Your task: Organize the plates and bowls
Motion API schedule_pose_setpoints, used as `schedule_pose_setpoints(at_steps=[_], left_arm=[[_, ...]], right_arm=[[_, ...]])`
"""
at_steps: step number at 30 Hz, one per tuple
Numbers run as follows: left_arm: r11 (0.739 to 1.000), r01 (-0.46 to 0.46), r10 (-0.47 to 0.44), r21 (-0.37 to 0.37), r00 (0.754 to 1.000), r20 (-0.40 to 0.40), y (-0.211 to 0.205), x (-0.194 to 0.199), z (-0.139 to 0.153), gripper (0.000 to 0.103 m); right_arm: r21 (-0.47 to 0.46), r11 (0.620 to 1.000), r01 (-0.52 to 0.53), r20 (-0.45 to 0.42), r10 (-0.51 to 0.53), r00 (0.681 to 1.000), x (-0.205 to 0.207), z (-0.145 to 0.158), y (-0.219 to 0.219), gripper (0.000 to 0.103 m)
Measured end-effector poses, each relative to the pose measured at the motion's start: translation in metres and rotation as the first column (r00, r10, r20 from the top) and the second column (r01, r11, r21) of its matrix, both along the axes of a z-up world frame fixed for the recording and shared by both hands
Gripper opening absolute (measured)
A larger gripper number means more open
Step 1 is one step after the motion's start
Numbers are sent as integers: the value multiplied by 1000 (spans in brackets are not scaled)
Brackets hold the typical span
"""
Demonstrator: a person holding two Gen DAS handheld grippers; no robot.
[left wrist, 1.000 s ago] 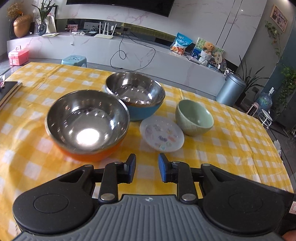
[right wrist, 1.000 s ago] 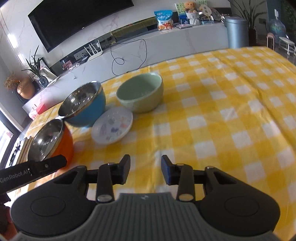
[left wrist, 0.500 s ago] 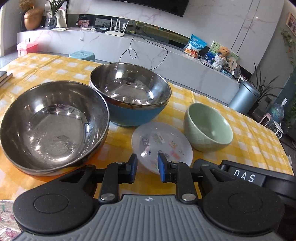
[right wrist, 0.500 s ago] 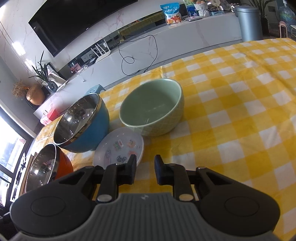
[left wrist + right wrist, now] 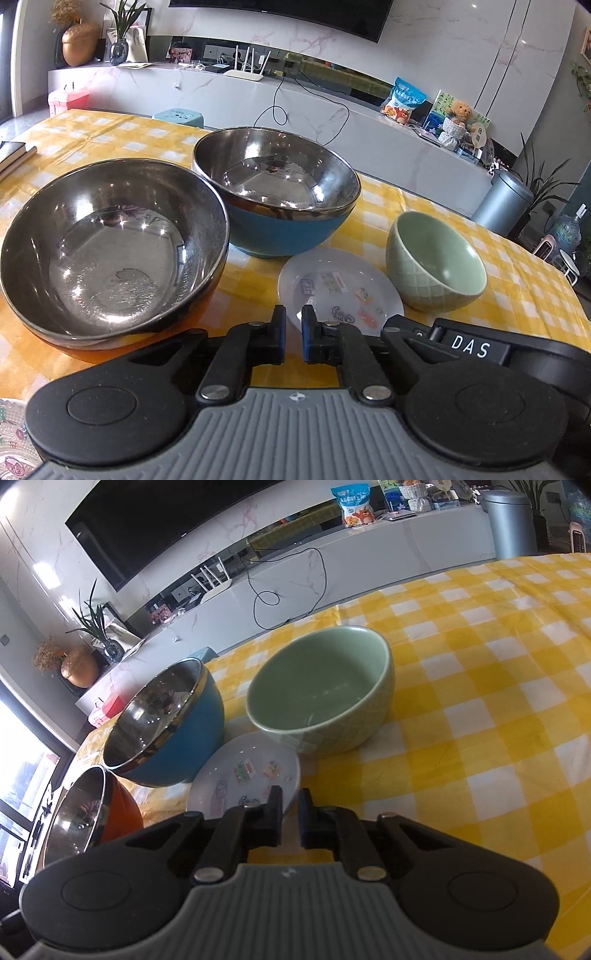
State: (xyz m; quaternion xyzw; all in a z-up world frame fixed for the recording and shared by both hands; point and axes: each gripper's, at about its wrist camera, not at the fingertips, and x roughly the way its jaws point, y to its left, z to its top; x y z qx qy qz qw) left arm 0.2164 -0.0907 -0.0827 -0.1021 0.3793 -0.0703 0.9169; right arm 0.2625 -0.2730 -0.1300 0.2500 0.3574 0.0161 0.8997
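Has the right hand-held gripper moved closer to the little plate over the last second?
Yes. The right hand-held gripper has advanced toward the small plate; its fingertips now overlap the plate's near rim, and its jaws have narrowed.

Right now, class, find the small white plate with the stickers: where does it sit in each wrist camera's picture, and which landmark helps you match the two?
Left wrist view: the small white plate lies right of centre, just beyond the left gripper.
Right wrist view: the small white plate lies left of centre, just beyond the right gripper.
Shared landmark: the green bowl beside it.
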Motion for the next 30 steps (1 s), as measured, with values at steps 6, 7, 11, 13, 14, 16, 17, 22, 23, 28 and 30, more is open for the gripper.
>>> schedule_pose_setpoints(at_steps=[6, 7, 11, 13, 14, 16, 17, 22, 23, 28, 30], left_arm=[[1000, 3, -3, 1, 1000, -1, 0, -4, 6, 6], [1000, 4, -4, -4, 1000, -4, 0, -6, 7, 6], [1000, 8, -8, -28, 1000, -18, 3, -13, 13, 6], [999, 11, -11, -31, 1000, -14, 3, -21, 17, 5], [999, 13, -13, -30, 1000, -13, 3, -25, 19, 5], [999, 16, -16, -29, 1000, -17, 4, -32, 22, 5], [999, 17, -17, -34, 1000, -25, 5, -36, 23, 5], [999, 21, -23, -45, 999, -46, 12, -58, 30, 5], [999, 25, -27, -39, 999, -42, 13, -62, 32, 5], [999, 47, -48, -25, 998, -42, 27, -87, 42, 5], [998, 55, -56, -25, 997, -49, 35, -97, 44, 5]], right_arm=[[-13, 1000, 8, -13, -8, 1000, -4, 3, 2, 4], [-14, 1000, 9, -15, -10, 1000, -5, 4, 2, 4], [-14, 1000, 18, -24, -18, 1000, -16, 11, 1, 4], [-21, 1000, 20, -22, -20, 1000, -23, 16, 2, 4], [-26, 999, 22, -25, -23, 999, -27, 18, 3, 3], [-32, 999, 30, -37, -31, 999, -35, 21, 5, 4], [-33, 999, 34, -43, -35, 998, -39, 23, 5, 3], [-25, 999, 47, -61, -48, 997, -69, 30, 9, 3], [-23, 999, 49, -61, -50, 997, -75, 32, 11, 4], [8, 998, 61, -55, -60, 997, -112, 40, 24, 4], [19, 998, 66, -53, -64, 997, -127, 43, 30, 4]])
